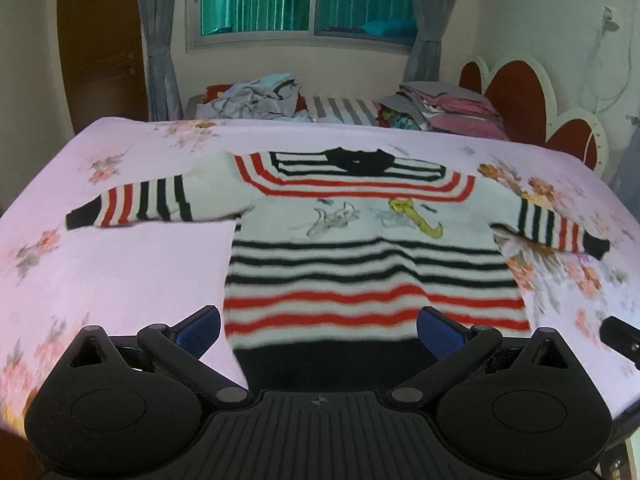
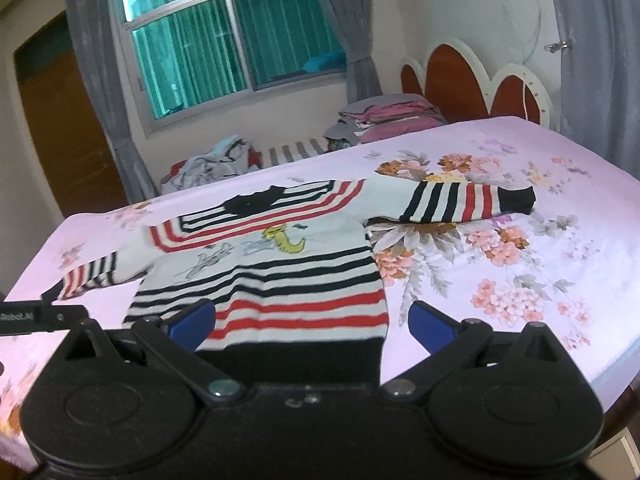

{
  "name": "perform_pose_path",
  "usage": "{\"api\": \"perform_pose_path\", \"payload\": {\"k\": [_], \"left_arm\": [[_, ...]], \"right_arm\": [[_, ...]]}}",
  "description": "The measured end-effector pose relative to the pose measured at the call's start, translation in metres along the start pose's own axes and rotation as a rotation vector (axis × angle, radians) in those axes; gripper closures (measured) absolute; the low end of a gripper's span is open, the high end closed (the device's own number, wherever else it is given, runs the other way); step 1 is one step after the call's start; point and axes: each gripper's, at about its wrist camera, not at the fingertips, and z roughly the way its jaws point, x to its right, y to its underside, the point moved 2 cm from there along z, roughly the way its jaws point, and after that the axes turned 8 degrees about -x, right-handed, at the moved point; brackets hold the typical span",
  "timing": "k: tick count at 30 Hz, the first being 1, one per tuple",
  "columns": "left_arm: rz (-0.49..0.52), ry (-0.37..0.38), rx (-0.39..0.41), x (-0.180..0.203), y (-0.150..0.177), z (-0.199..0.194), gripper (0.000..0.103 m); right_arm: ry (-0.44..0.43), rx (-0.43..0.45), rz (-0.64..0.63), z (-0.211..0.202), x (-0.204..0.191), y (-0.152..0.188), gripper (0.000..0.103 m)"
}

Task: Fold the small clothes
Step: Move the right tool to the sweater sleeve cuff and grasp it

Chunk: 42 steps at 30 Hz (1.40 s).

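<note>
Striped sweater [image 1: 360,264]: spread flat on the floral bedsheet [image 1: 120,272] (sleeves outstretched).
Left gripper [image 1: 318,328]: jaws held wide, nothing gripped.
Right gripper [image 2: 312,322]: likewise spread, nothing gripped.

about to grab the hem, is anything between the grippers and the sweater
Nothing visible. The sweater lies flat on the sheet, its black hem right in front of the open left gripper and open right gripper. No other item lies between them.
</note>
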Motion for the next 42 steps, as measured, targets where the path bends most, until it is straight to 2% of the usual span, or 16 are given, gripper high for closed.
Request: {"api": "perform_pose_path", "payload": {"k": [5,12,15,20,25,30,36,42], "left_arm": [[0.001,0.024,-0.012,-0.011,-0.04,0.045,0.0],[0.064,0.085,-0.052,-0.011,-0.089,0.107,0.0],[0.054,0.121,-0.067,-0.008,-0.103,0.129,0.0],[-0.008,0.164,-0.079,-0.001,-0.118,0.159,0.0],[-0.016,0.132,-0.076,0.016,-0.129,0.19,0.0],[-0.048,0.084,-0.092,0.04,-0.144,0.22,0.0],[-0.065,0.097,-0.142,0.071,-0.158,0.258,0.0],[-0.059,0.066,-0.155,0.094,-0.169,0.282,0.0]], "right_arm": [[0.043,-0.025,0.05,0.042,0.003,-0.024,0.006],[0.13,-0.028,0.09,0.089,0.001,-0.058,0.008],[0.14,-0.035,0.107,0.106,0.006,-0.069,0.013],[0.188,-0.045,0.112,0.131,0.021,-0.085,0.013],[0.208,-0.066,0.125,0.167,0.059,-0.101,0.015],[0.238,-0.113,0.169,0.211,0.114,-0.114,0.021],[0.292,-0.15,0.289,0.244,0.192,-0.123,0.024],[0.269,-0.178,0.441,0.269,0.254,-0.128,0.025]]}}
